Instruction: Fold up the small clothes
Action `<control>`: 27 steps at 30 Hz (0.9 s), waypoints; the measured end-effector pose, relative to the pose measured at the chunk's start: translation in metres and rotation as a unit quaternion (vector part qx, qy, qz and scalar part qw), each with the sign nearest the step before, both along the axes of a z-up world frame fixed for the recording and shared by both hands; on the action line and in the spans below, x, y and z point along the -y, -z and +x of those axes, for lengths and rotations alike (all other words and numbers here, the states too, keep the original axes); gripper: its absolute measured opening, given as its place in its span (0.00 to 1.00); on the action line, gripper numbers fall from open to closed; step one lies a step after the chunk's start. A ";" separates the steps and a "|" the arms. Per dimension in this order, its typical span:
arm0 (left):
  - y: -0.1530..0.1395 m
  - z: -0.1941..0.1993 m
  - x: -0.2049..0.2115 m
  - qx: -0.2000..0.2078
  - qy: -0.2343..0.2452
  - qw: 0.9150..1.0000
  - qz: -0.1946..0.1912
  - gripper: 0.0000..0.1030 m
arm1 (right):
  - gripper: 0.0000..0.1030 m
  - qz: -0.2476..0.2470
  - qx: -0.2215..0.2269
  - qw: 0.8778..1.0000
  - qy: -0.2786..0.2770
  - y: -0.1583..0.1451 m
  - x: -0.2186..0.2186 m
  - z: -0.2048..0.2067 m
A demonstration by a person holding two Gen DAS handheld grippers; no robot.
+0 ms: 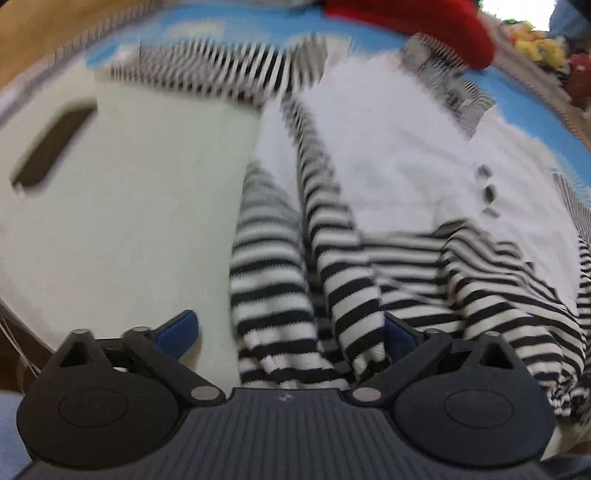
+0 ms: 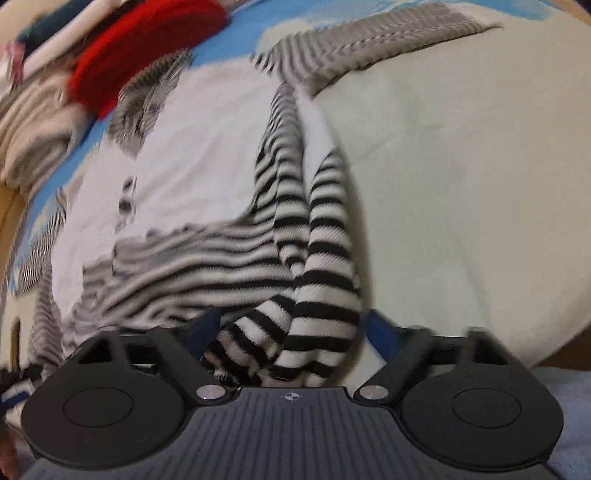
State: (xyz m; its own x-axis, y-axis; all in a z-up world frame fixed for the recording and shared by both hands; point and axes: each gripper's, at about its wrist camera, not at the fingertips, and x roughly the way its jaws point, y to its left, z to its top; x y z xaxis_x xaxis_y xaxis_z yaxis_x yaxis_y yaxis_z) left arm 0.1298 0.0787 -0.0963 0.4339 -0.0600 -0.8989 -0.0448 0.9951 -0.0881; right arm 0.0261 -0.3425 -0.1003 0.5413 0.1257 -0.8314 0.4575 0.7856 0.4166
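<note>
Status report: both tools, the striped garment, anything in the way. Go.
Left tool open, striped folds between its fingers. Right tool closing around bunched striped garment, grip unclear. Red cloth lies beyond, clear of it.

A pale cream cloth-covered surface fills the left of the left wrist view. On it lie a black-and-white striped knit garment with a white front panel, centre-right, and a red knitted piece at the top.
</note>
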 end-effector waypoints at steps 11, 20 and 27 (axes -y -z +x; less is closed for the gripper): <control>-0.017 -0.045 -0.014 0.014 0.041 0.999 -0.020 0.10 | 0.06 -0.032 0.005 0.999 -0.018 -0.009 0.007 -0.032; -0.050 -0.054 -0.036 0.093 -0.026 0.995 0.004 0.98 | 0.57 -0.053 0.019 0.998 0.030 -0.013 0.024 -0.036; -0.078 0.009 -0.082 0.118 -0.129 0.984 -0.027 0.98 | 0.60 -0.060 0.115 0.990 0.056 -0.071 0.034 -0.042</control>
State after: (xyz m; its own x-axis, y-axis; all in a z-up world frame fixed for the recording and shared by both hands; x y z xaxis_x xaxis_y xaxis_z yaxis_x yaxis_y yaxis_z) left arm 0.1390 0.1608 -0.0184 0.6367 0.0340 -0.7703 -0.2668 0.9470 -0.1787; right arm -0.0154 -0.3768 -0.0296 0.7231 -0.0371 -0.6897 0.4476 0.7857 0.4270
